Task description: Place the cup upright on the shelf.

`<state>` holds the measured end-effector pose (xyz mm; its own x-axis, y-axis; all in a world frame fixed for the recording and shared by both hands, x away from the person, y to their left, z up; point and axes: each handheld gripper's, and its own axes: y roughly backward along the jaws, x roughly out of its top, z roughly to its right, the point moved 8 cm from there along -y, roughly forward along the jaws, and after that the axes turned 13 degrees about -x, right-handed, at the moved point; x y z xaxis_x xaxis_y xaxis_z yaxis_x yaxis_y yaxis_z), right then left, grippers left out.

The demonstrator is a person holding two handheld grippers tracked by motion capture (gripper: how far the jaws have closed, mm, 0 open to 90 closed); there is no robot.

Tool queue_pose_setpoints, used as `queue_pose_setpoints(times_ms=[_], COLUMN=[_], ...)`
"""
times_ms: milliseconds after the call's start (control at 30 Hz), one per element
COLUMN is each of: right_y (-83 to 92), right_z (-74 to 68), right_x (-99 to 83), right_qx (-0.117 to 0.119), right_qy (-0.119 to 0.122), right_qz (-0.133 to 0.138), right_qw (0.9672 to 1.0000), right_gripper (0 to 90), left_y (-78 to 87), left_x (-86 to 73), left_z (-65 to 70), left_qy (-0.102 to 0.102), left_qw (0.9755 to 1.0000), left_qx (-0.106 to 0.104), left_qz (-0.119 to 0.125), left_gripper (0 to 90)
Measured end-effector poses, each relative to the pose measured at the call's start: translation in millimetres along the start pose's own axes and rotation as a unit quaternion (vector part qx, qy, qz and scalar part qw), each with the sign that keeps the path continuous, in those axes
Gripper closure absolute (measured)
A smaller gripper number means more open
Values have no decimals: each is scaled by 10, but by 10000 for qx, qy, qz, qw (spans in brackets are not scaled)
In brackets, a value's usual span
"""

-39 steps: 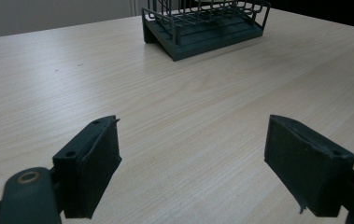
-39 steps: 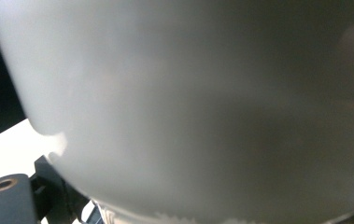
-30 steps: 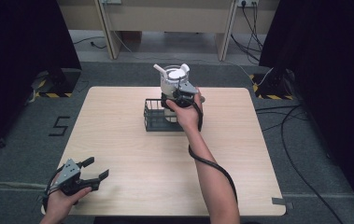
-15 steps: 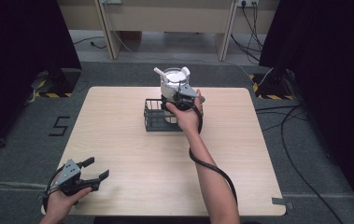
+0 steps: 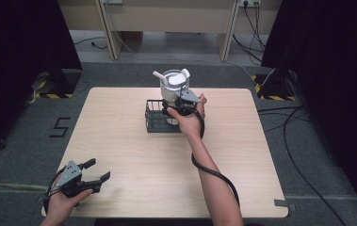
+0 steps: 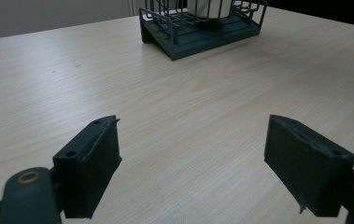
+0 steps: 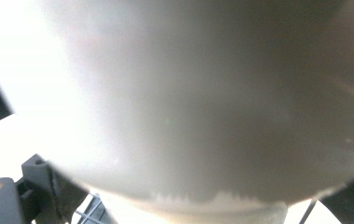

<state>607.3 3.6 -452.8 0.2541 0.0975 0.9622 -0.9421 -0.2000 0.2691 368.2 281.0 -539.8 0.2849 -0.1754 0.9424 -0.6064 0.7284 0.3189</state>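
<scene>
A white cup (image 5: 173,85) with white pieces sticking out of its top stands tall over the right end of a dark wire rack (image 5: 156,117) at the table's far middle. My right gripper (image 5: 180,102) is shut on the cup's side. In the right gripper view the cup's wall (image 7: 202,102) is pressed close between the jaws, with rack wires below. My left gripper (image 5: 97,171) rests open over the table's front left corner, nothing between its fingers (image 6: 90,163). From there the rack (image 6: 202,29) and the cup's base (image 6: 209,5) lie far ahead.
The wooden table (image 5: 119,141) is bare apart from the rack. A cable (image 5: 214,174) trails from the right gripper along the forearm. Dark curtains, floor cables and a wooden bench stand beyond the table's far edge.
The right hand and the cup have sunk slightly toward the rack. The left gripper has stayed where it was.
</scene>
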Motion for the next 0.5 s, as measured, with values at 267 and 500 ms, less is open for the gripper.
queue_pose_setpoints(times_ms=[267,500], right_y=[81,157], right_z=[4,4], right_x=[24,23], right_qx=[0,-1], right_qy=[-16,32], right_qz=[60,60], right_qw=[10000,10000], right_gripper=[61,67], left_y=[-2,-1], left_x=[1,2], left_z=[1,1], left_qy=[-3,-8], left_qw=[10000,10000], left_qx=[1,5], left_qz=[2,3], left_gripper=[173,174])
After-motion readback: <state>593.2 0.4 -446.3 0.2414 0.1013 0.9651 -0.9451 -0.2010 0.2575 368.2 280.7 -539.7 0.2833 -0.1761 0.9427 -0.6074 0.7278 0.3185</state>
